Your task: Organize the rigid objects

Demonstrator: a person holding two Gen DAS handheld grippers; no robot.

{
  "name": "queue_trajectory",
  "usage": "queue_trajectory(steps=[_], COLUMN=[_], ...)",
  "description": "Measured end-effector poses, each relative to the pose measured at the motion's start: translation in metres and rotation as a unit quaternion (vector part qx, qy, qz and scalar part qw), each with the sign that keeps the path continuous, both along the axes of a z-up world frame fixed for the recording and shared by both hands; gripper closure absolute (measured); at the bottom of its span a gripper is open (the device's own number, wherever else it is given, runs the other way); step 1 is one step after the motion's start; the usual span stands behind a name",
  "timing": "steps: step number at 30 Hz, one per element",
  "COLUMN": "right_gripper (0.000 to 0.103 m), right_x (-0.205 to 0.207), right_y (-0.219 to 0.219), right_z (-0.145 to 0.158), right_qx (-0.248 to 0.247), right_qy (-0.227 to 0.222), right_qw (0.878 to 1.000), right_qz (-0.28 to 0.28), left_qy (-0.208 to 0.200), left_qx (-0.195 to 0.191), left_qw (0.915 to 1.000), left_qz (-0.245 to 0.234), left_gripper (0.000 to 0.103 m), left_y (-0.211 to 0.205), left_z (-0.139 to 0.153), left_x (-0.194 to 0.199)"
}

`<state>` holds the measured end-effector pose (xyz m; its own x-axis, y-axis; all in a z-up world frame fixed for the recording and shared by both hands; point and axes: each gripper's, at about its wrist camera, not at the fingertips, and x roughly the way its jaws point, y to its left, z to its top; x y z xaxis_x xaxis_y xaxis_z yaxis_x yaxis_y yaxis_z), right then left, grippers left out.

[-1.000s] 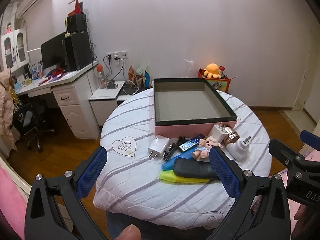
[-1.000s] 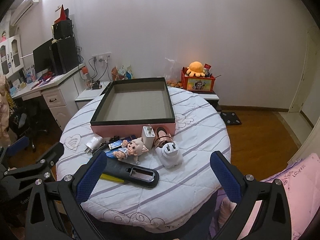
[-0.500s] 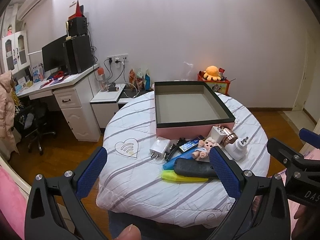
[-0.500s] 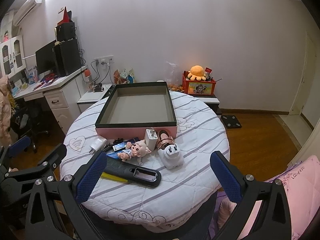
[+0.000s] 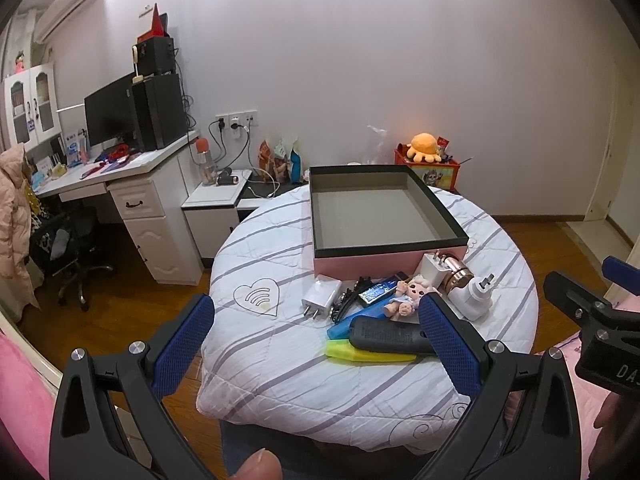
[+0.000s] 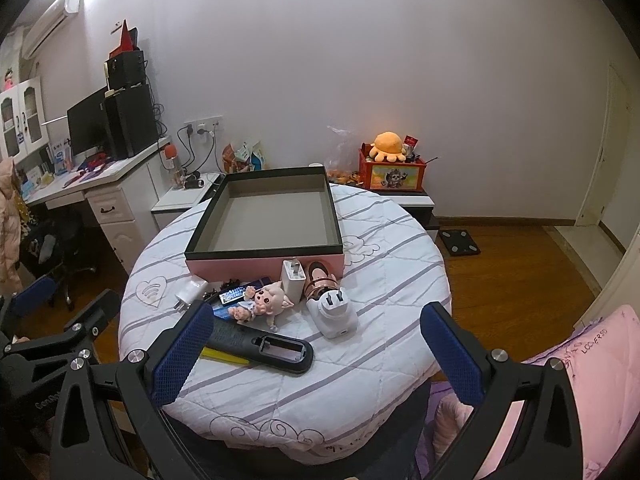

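Round bench [image 6: 384, 280] under a striped white quilt, seen from both wrist cameras. An open box [image 6: 267, 254], pink-walled with a black rim, stood on the far half of the bench, its interior bare. The rigid objects lay in a cluster just in front of the box's near wall: a white charger [image 5: 320, 295] at the left, a black clip [image 5: 343, 303] and a blue packet [image 5: 378, 289] beside it, a doll [image 6: 262, 302] in the middle, a second white plug [image 6: 293, 279] and a copper-coloured cylinder [image 6: 319, 280] touching the box wall, and a white adapter [image 6: 335, 313] at the right. A black remote [image 6: 264, 349] lay nearest the bench's near edge, resting on a yellow strip [image 5: 368, 354] and a blue one [image 5: 354, 320]. Bare quilt remained to the left around the heart print [image 5: 258, 299], to the right of the box, and along the near rim. The left hand-held gripper [image 5: 316, 334] and the right hand-held gripper [image 6: 316, 338] both hung above and short of the near edge, fingers spread wide and holding nothing; the cluster sat ahead of each, between the blue pads [image 6: 182, 354], well apart from them. A fingertip [image 5: 256, 465] showed at the bottom of the left view.
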<state>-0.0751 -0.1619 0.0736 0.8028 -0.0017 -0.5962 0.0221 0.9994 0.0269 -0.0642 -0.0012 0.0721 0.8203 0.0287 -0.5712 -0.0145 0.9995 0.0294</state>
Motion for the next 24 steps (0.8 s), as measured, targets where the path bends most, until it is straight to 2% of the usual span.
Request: queue_trajectory(steps=[9, 17, 24], right_gripper=[0.000, 0.000, 0.000], right_x=[0.005, 0.041, 0.081], right_y=[-0.003, -0.004, -0.015], right_z=[-0.008, -0.053, -0.087], right_qx=[-0.002, -0.006, -0.019], right_qy=[0.011, 0.067, 0.098], right_qw=[1.000, 0.998, 0.995], right_qz=[0.001, 0.005, 0.004], left_qy=[0.016, 0.054, 0.066], left_qx=[-0.007, -0.010, -0.023], left_qw=[0.9998, 0.9985, 0.9975], left_qz=[0.001, 0.006, 0.003], left_gripper=[0.000, 0.000, 0.000], left_y=[0.001, 0.004, 0.009], left_z=[-0.010, -0.049, -0.077], left_x=[0.008, 0.043, 0.078])
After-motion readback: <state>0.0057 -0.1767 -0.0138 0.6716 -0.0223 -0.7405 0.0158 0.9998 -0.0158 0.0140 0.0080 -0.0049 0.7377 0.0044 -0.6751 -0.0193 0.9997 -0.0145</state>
